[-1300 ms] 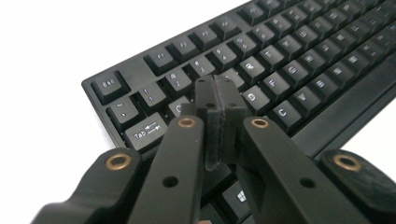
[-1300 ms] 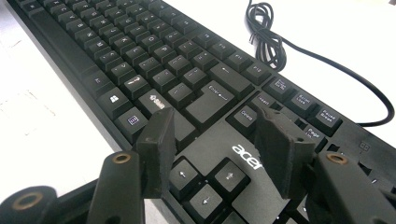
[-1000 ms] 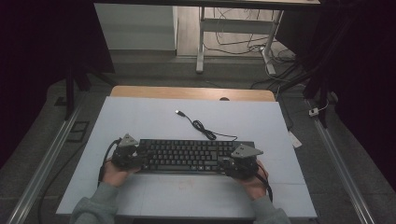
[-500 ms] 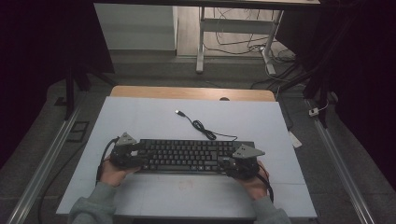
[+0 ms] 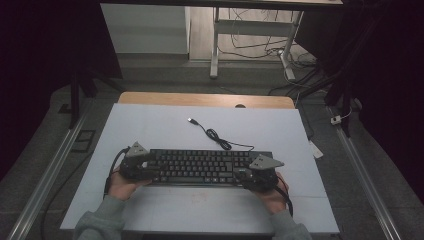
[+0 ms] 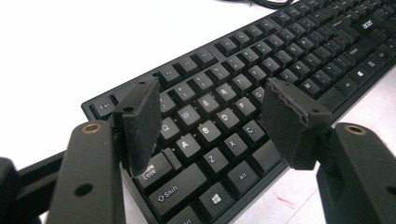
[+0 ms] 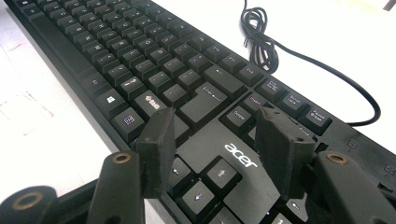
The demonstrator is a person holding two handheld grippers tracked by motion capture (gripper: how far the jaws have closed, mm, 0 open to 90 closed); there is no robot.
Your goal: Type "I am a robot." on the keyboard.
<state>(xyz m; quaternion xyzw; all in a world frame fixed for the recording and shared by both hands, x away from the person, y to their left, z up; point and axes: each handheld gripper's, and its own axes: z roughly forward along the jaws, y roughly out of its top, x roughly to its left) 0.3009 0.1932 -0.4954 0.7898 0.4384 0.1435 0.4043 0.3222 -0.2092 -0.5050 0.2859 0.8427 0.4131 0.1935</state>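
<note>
Left gripper (image 6: 208, 123): black two-jaw tool, jaws spread wide apart, clasping nothing; held over the keyboard's left end in a hand (image 5: 121, 184).
Beneath left gripper: Caps Lock, Shift, A, S, Z and Windows keys lie under and between the jaws.
Right gripper (image 7: 212, 140): black two-jaw tool, jaws parted, nothing between the pads; held over the keyboard's right end.
Beneath right gripper: arrow keys and white "acer" lettering sit between the jaws; Enter and Delete keys lie just beyond the tips.
Keyboard (image 5: 200, 166): flat black plastic full-size keyboard with white key legends, lying flat on the table, spanning from one gripper to the other.
Cable (image 7: 261, 44): thin black cord leaving the keyboard's far edge, beyond the right gripper, bundled in a small coil, ending in a USB plug (image 5: 191, 120) farther out.
Table (image 5: 150, 125): pale white top, bare beyond the cable; faint red marks near the keyboard's front edge.
</note>
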